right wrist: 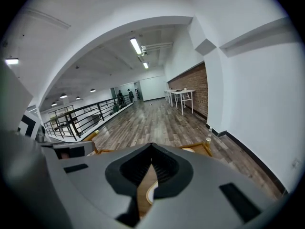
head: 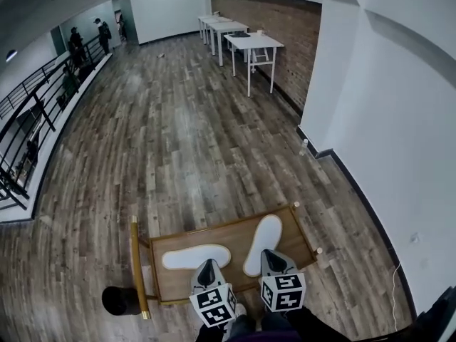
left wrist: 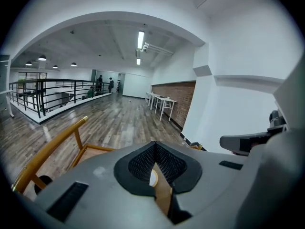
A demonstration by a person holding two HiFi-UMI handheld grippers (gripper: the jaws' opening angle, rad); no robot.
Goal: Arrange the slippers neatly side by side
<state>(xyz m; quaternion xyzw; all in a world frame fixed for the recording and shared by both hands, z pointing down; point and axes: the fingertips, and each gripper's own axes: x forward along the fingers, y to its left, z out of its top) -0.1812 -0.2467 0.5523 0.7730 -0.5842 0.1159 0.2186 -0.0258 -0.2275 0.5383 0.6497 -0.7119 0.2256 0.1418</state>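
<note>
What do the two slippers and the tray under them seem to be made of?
Left slipper and right slipper: plain matt white, probably thin cloth or foam; texture too small to tell. Tray board: brown with faint grain lines, apparently wood. Tray frame: gold, slightly shiny, likely painted or plated metal.

grey-brown wood plank floor [head: 178, 134] bearing a low rimmed wooden platform [head: 214, 235]. white rectangular tables [head: 253, 43] stand along a red brick wall [head: 288, 30]; black metal railing [head: 32, 109] runs at left.
</note>
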